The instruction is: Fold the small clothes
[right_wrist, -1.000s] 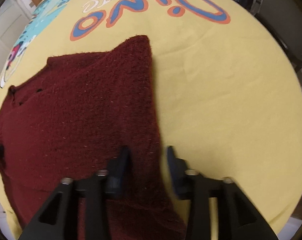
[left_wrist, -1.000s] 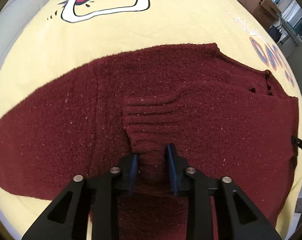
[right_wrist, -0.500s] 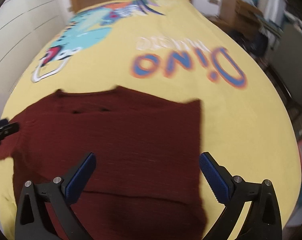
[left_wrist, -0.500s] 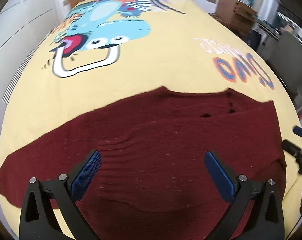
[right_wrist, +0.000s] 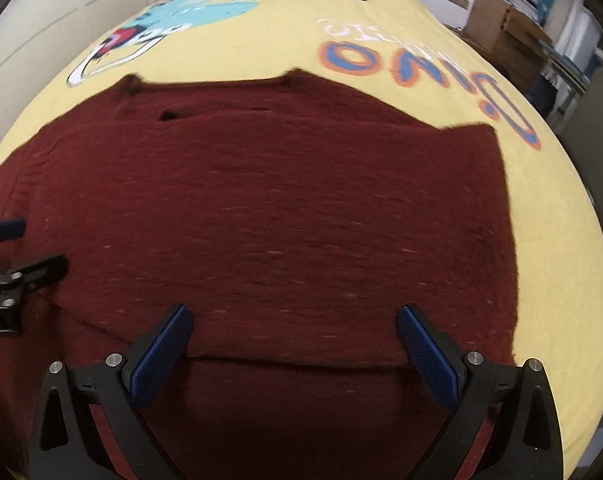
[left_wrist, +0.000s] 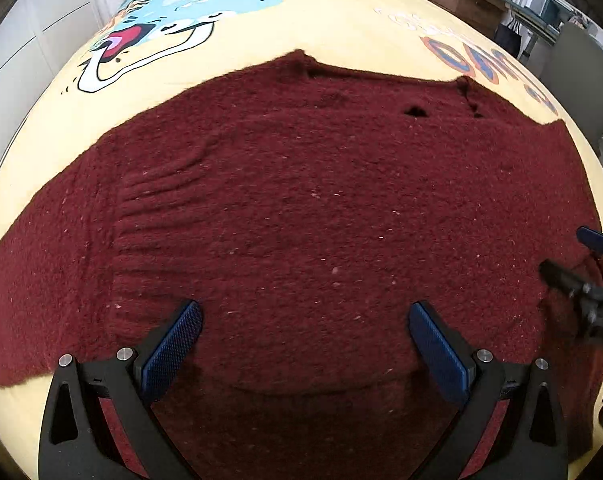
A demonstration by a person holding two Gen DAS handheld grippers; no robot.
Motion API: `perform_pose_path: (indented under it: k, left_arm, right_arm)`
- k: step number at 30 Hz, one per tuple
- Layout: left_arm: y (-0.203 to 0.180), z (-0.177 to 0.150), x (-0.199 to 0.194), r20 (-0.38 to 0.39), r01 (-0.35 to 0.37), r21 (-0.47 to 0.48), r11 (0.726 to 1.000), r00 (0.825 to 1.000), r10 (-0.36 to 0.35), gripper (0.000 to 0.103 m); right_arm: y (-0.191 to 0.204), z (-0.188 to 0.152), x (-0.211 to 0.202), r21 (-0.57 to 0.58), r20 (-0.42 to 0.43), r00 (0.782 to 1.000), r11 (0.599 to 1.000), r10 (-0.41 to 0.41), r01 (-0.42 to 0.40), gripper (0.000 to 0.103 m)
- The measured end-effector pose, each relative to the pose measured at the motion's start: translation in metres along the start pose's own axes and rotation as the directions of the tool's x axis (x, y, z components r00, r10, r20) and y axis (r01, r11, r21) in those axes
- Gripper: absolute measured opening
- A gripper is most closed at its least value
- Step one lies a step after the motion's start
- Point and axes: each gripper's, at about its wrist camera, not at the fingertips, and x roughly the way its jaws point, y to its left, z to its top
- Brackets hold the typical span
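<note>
A dark red knitted sweater lies flat on the yellow bed cover, with a sleeve folded across its front; its ribbed cuff shows at the left. The sweater also fills the right wrist view. My left gripper is open and empty, hovering over the sweater's near part. My right gripper is open and empty above the near folded edge. Each gripper shows at the edge of the other's view: the right one in the left wrist view, the left one in the right wrist view.
The yellow bed cover has a blue dinosaur print and "Dino" lettering. White cupboards stand at the left. Cardboard boxes and furniture stand beyond the bed's right side.
Both grippers let go of the sweater, opened wide and pulled back and up. The folded sleeves now lie on the sweater's body.
</note>
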Motion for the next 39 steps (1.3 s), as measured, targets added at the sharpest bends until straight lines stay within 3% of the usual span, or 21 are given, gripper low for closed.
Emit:
perform_pose_path:
  k: [4,7,11,16,21,26,30,34,39]
  left_arm:
    - [0.014,-0.001,0.002,0.003,-0.018,-0.022,1.000,1.000,0.018,0.102]
    - [0.015,-0.005,0.005,0.002,-0.015,-0.024,1.000,1.000,0.015,0.102]
    - [0.009,-0.009,0.008,0.032,-0.048,-0.022,0.999,0.998,0.049,0.102]
    - [0.002,-0.012,0.008,0.054,-0.085,-0.031,0.996,0.995,0.087,0.102]
    - [0.004,-0.008,0.004,0.036,-0.065,-0.030,0.997,0.997,0.066,0.102]
    - [0.012,-0.015,-0.010,0.031,-0.017,-0.031,0.999,0.999,0.018,0.102]
    - [0.028,-0.021,-0.032,0.022,-0.009,-0.110,0.994,1.000,0.011,0.102]
    - [0.065,-0.026,-0.068,0.066,-0.064,-0.211,0.975,0.995,0.079,0.102]
    - [0.131,-0.036,-0.107,0.068,-0.059,-0.427,0.902,0.993,0.097,0.102]
  right_arm:
    - [-0.031,0.002,-0.003,0.047,-0.001,0.999,0.998,-0.052,0.052,0.102]
    - [-0.042,0.000,0.000,0.074,-0.010,1.000,0.997,-0.014,0.014,0.102]
    - [-0.035,-0.005,0.007,0.015,-0.001,1.000,1.000,-0.022,0.022,0.102]
    - [-0.033,-0.010,0.006,0.038,0.026,0.999,0.999,-0.023,0.022,0.103]
    - [-0.030,-0.001,-0.002,0.023,-0.042,0.999,1.000,-0.012,0.013,0.102]
    - [-0.028,-0.007,-0.039,0.046,-0.022,0.999,0.999,0.027,-0.026,0.103]
    - [-0.029,-0.020,-0.063,0.040,-0.004,1.000,0.999,0.010,-0.010,0.102]
    - [-0.029,-0.029,-0.082,0.028,0.005,1.000,0.999,-0.018,0.018,0.102]
    - [-0.025,-0.027,-0.093,0.029,0.021,0.999,0.999,-0.025,0.025,0.102]
